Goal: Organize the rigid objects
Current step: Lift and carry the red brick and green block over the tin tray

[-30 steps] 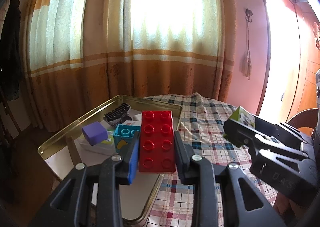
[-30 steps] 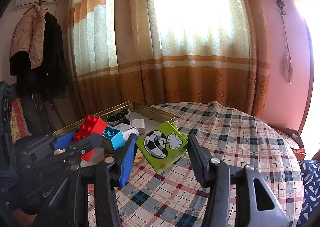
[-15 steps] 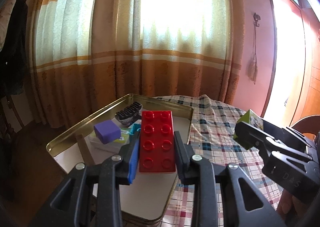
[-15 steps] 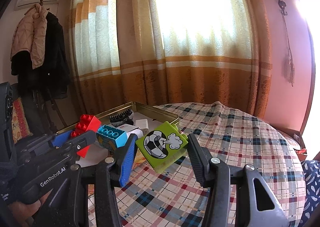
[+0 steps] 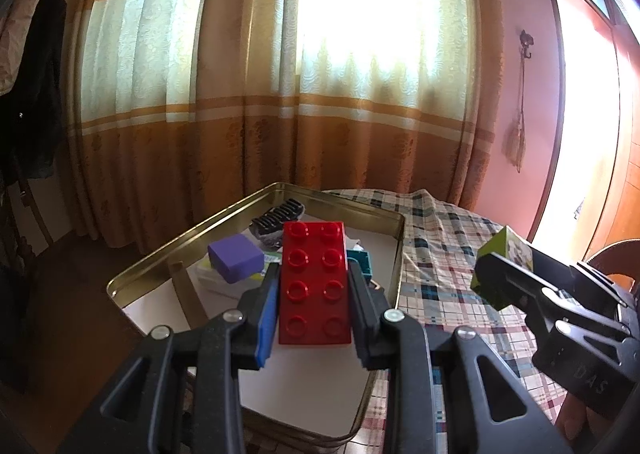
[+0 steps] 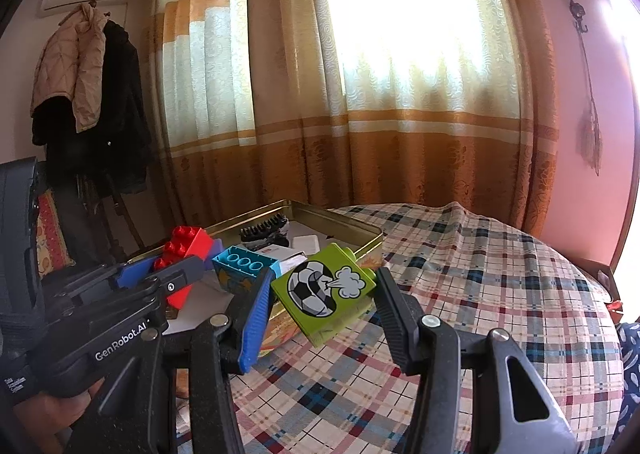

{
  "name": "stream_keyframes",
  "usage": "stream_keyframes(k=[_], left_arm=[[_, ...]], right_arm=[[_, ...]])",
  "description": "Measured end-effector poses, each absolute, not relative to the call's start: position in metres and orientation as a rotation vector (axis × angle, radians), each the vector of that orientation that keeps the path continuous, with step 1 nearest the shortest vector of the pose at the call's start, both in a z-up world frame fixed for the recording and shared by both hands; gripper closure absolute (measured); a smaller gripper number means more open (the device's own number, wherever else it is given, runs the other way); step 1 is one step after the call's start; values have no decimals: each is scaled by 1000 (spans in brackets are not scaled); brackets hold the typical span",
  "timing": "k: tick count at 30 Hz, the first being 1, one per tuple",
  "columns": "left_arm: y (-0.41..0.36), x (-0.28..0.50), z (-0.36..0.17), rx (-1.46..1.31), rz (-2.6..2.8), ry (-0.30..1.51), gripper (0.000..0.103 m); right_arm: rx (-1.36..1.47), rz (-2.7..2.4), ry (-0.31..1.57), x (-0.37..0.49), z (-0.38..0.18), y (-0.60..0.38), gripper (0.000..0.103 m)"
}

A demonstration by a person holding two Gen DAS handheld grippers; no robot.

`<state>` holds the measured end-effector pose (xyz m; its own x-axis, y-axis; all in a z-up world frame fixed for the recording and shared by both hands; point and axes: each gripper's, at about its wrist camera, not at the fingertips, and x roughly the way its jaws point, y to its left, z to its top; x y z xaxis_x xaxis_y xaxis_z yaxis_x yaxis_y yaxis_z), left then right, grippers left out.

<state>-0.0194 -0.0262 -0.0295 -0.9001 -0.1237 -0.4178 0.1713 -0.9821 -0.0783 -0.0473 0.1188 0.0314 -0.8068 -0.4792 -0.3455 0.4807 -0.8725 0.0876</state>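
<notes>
The left hand-held gripper (image 5: 314, 306) is clamped on a red brick (image 5: 315, 282) with 8 studs, held above the near end of a gold metal tray (image 5: 256, 200). Ahead of it in the tray lie a purple block (image 5: 236, 258), a teal brick (image 5: 362, 262) and a black comb (image 5: 278, 212). The right hand-held gripper (image 6: 320, 300) is clamped on a green football-print block (image 6: 322, 290), held above the plaid-covered tabletop (image 6: 480, 282) just right of the tray. Judging by this, sorting is well underway: 2 pieces remain to be set down.
</notes>
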Motion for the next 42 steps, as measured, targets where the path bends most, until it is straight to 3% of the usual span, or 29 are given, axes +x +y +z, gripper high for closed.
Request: stream_keyframes(k=[42], left_arm=[[-62, -20, -36, 620, -2846, 233, 72]], right_arm=[[459, -2543, 32, -36, 33, 94, 50]])
